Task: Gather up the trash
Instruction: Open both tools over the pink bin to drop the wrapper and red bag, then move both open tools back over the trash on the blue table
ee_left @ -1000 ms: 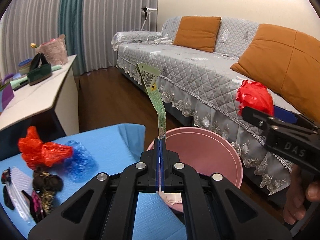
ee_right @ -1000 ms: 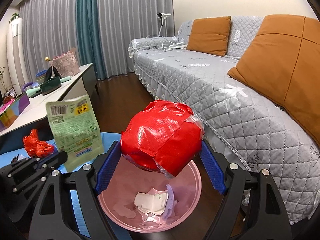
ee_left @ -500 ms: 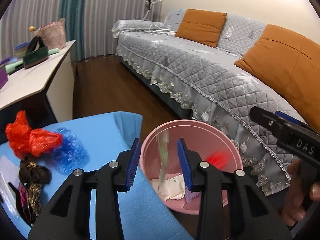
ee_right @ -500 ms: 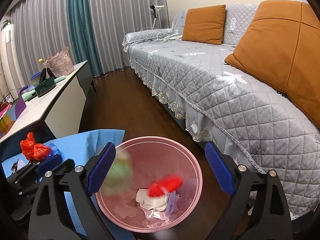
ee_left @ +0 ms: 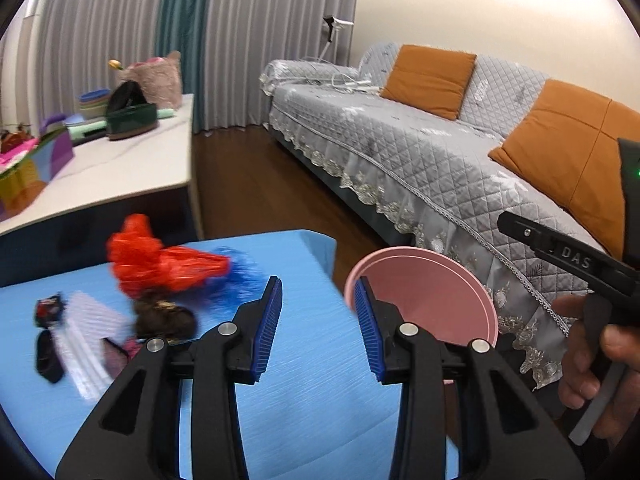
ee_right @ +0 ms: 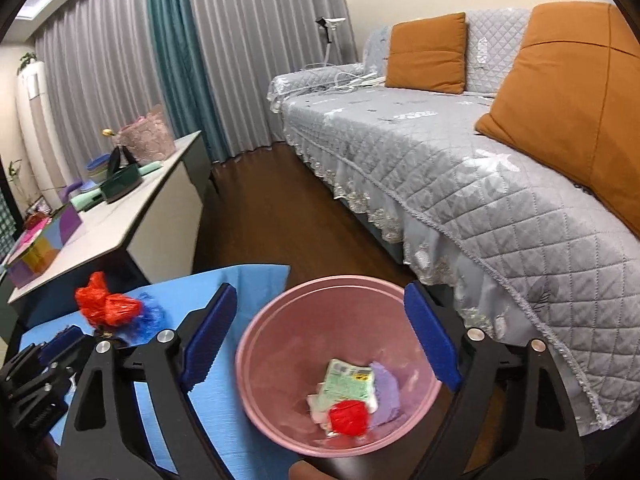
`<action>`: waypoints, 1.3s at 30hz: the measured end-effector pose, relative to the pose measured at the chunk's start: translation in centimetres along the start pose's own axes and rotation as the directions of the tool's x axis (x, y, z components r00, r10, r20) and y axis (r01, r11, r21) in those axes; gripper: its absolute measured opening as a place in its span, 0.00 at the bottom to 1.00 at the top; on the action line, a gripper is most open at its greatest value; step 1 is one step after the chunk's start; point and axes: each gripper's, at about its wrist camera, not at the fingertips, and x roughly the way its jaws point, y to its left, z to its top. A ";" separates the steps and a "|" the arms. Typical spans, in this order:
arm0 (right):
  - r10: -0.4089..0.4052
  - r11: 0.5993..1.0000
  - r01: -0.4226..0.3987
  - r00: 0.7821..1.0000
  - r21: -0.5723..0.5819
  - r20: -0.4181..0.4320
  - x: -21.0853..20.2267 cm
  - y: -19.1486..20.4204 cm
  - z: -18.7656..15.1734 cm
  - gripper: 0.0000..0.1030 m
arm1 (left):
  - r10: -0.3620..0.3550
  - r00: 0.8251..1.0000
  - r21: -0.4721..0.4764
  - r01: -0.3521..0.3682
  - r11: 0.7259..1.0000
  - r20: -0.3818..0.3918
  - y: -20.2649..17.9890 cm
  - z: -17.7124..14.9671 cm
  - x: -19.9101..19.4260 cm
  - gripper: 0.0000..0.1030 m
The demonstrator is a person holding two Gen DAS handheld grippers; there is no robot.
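A pink bin stands beside the blue table; in it lie a red wad, a green packet and paper scraps. My right gripper is open and empty above the bin. My left gripper is open and empty over the blue table's right edge, with the bin just to its right. On the table lie a red plastic bag, blue plastic film, a brown hair tie and small dark items. The red bag also shows in the right wrist view.
A grey quilted sofa with orange cushions runs along the right. A white side table with boxes and a pink basket stands at the left. Dark wood floor lies between them.
My left gripper opened and dropped the green packet into the bin; my right gripper opened and dropped the red wad. The left gripper then swung left over the blue table.
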 end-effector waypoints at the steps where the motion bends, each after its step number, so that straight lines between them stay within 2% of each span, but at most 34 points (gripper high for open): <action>1: 0.003 1.000 -0.002 1.000 -0.009 0.002 -0.2 0.5 -0.1 0.78 | 0.005 1.000 0.002 -0.005 1.000 0.005 0.4 -0.1 -0.6 0.36; 4: 0.044 0.999 -0.043 0.999 -0.017 0.014 -1.1 1.8 -0.4 0.73 | 0.026 0.999 0.001 -0.026 1.000 0.021 1.9 -0.3 -2.7 0.36; 10: 0.102 0.995 -0.102 0.995 -0.007 0.009 -1.9 3.9 -1.0 0.72 | 0.079 0.996 -0.024 -0.078 0.997 0.043 5.6 -1.0 -6.0 0.36; 14: 0.106 0.994 -0.105 0.994 -0.017 0.031 -2.6 5.3 -1.4 0.68 | 0.103 0.993 -0.054 -0.100 0.994 0.053 7.7 -1.6 -7.6 0.36; 18: 0.084 0.995 -0.082 0.996 -0.061 0.018 -2.7 6.8 -1.9 0.67 | 0.133 0.989 -0.080 -0.128 0.989 0.062 9.8 -2.5 -9.0 0.36; 20: 0.097 0.993 -0.097 0.995 -0.071 0.005 -2.9 7.5 -2.2 0.64 | 0.160 0.985 -0.105 -0.153 0.983 0.064 11.2 -3.4 -9.8 0.36; 29: 0.151 0.980 -0.154 0.988 -0.125 -0.030 -2.6 11.5 -4.0 0.62 | 0.279 0.960 -0.229 -0.266 0.936 0.024 17.3 -5.9 -10.7 0.36; 36: 0.260 0.956 -0.266 0.964 -0.122 -0.062 -1.4 15.6 -5.2 0.47 | 0.339 0.940 -0.319 -0.328 0.889 -0.023 21.4 -7.3 -10.3 0.36; 39: 0.301 0.939 -0.311 0.950 -0.147 -0.086 -0.8 17.6 -6.0 0.45 | 0.351 0.935 -0.354 -0.346 0.869 -0.050 22.9 -8.0 -9.4 0.36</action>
